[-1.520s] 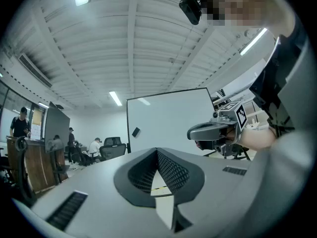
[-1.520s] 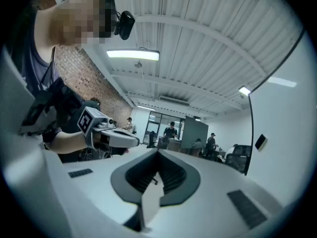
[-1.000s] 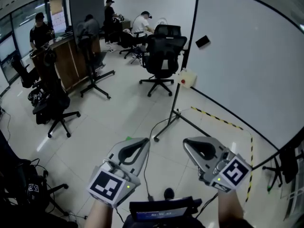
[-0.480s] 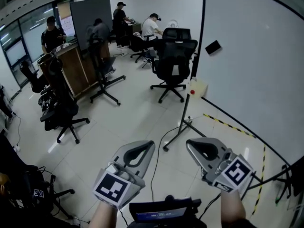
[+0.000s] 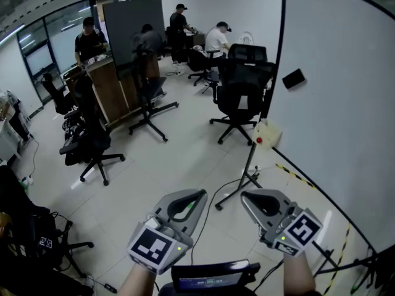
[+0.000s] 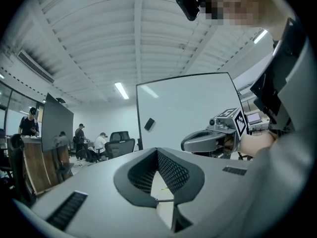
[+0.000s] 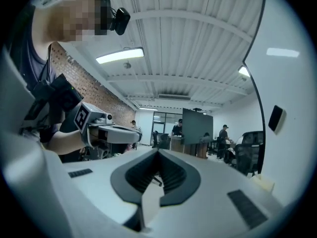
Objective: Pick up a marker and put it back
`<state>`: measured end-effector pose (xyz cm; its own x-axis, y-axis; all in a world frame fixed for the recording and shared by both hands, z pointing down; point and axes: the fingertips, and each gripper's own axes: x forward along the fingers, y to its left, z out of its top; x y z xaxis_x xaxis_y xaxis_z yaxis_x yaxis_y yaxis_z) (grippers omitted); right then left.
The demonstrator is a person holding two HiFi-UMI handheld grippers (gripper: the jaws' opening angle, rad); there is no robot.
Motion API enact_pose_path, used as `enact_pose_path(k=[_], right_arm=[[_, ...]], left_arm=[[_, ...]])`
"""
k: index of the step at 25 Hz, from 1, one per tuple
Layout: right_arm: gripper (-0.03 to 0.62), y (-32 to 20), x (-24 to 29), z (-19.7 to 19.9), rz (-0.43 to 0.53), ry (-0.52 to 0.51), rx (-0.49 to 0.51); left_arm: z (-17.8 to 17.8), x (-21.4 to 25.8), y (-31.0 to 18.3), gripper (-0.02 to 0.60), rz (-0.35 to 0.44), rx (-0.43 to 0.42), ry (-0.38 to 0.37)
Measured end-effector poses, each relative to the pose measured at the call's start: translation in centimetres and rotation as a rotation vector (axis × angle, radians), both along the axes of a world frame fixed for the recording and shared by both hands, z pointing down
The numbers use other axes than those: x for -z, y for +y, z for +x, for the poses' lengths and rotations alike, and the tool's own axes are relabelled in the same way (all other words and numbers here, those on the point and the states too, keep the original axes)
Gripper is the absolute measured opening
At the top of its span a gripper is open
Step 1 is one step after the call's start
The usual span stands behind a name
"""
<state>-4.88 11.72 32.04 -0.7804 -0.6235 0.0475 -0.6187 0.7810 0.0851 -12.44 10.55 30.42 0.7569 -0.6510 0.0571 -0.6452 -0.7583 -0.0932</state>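
No marker shows in any view. In the head view my left gripper (image 5: 200, 194) and right gripper (image 5: 245, 196) are held side by side low in front of me, above the floor, both shut with nothing between the jaws. The left gripper view looks along its closed jaws (image 6: 157, 150) toward the whiteboard (image 6: 183, 108), with the right gripper (image 6: 208, 139) beside it. In the right gripper view, beyond the closed jaws (image 7: 158, 151), the left gripper (image 7: 116, 132) shows at the left. A large whiteboard (image 5: 345, 103) stands at the right with a black eraser (image 5: 294, 78) stuck on it.
The whiteboard's stand leg (image 5: 247, 177) and a cable lie on the floor ahead. Black office chairs (image 5: 247, 85) (image 5: 92, 143) stand beyond, and several people are at desks at the back. Yellow-black tape (image 5: 296, 172) marks the floor by the board. A small screen (image 5: 210, 276) sits at my waist.
The head view has swung, so the whiteboard, chairs and stand sit further right and lower in the picture. Both grippers keep their places and stay shut.
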Motion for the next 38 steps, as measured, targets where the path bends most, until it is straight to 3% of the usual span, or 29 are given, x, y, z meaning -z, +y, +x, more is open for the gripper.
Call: enact_pose_path(k=[7,16,26,38], right_arm=[[0.012,-2.2,0.5,0.7,0.043,0.020,0.056],[0.012,-5.0,-0.1,1.7,0.047,0.047,0.018],[0.012,-12.6,-0.9,0.2,-0.009,0.113,-0.125],[0.012,-22.7,0.6,-4.5,0.000,0.164,-0.333]], left_arm=[[1.5,0.4,-2.7,0.000,0.015,0.024,-0.014],[2.9,0.3,-5.9,0.000,0.028,-0.042,-0.013],[0.8,-0.4,-14.2,0.000,0.011,-0.154,0.027],[-3.5,-0.1,-25.9,0.000,-0.010,-0.340,0.068]])
